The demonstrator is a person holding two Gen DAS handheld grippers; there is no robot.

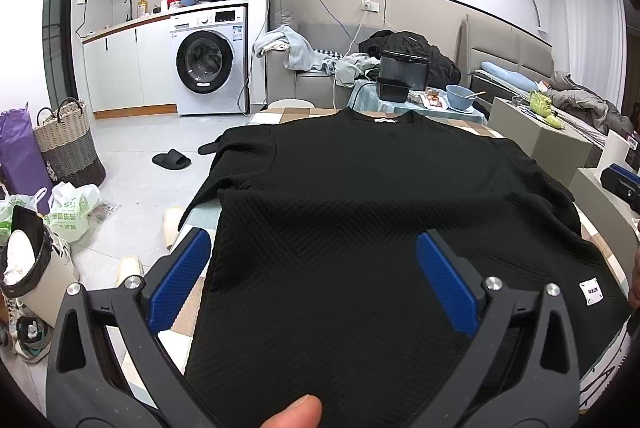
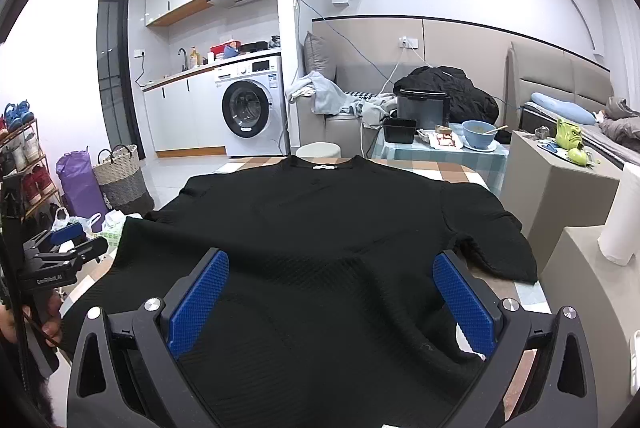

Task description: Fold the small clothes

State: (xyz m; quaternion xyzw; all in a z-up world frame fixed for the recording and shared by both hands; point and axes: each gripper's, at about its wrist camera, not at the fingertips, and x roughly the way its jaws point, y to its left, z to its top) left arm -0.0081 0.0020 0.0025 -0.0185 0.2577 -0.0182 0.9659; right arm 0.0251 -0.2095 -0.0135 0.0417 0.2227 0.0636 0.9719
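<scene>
Black ribbed knit, the shirt [image 1: 360, 212] lies spread flat on the checked tabletop [image 2: 460, 168], collar at the far edge, sleeves out. Both the left tongs [image 1: 314, 268] and right tongs [image 2: 332, 288] hover wide open above the hem, holding nothing. It looks soft, light and floppy; pinching the hem corners seems best.

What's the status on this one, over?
Left gripper open, right gripper open, both over hem. Black shirt flat on table, unfolded, collar far side. Nothing on it.
</scene>
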